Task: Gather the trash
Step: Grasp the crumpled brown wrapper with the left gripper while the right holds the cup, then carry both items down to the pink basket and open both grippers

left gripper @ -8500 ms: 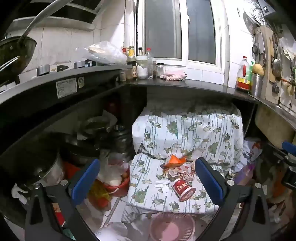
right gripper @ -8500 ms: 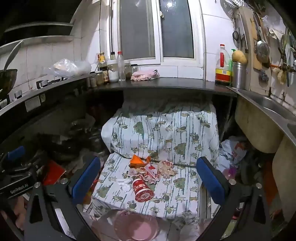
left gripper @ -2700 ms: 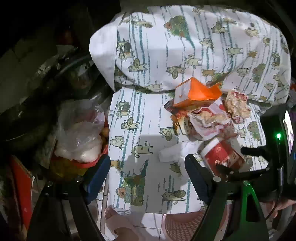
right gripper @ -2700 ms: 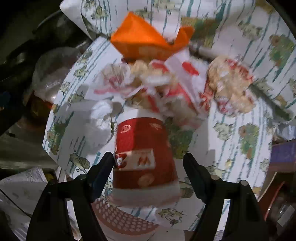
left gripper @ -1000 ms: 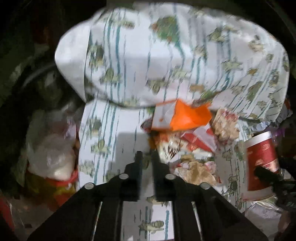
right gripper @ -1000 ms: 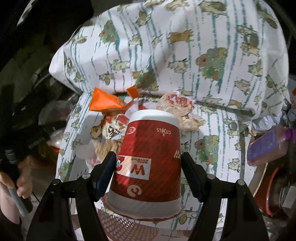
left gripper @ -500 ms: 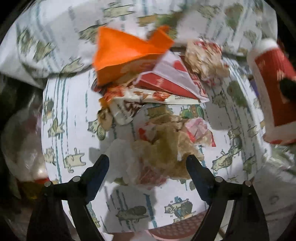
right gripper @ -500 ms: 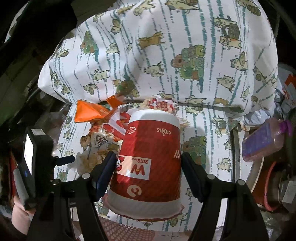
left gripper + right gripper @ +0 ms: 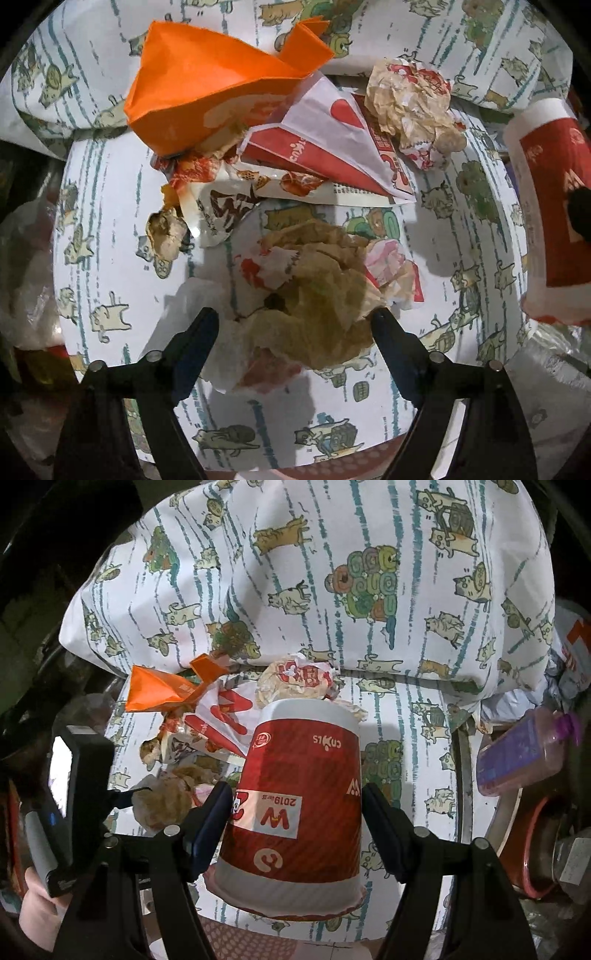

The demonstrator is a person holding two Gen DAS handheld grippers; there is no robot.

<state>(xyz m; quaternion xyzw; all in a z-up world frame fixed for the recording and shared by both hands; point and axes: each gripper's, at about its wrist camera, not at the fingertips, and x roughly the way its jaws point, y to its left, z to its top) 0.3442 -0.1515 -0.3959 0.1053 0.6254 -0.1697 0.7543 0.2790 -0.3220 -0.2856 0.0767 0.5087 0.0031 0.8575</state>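
My left gripper (image 9: 293, 325) has just been opening and stands wide astride a crumpled brown wrapper (image 9: 317, 291) on the cat-print cloth (image 9: 110, 206), pads not pressing. My right gripper (image 9: 295, 805) clamps the red paper cup (image 9: 299, 805). Beyond lie an orange carton (image 9: 207, 88) and 1 crumpled wrapper (image 9: 413, 99).

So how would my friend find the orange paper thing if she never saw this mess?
Look at the cat-print cloth with the trash heaped on it. At the far end of the heap, against the covered hump, sits the orange paper box, folded open like a boat. Everything beside it is red-and-white or brown and crumpled; it alone is plain bright orange with crisp folds.
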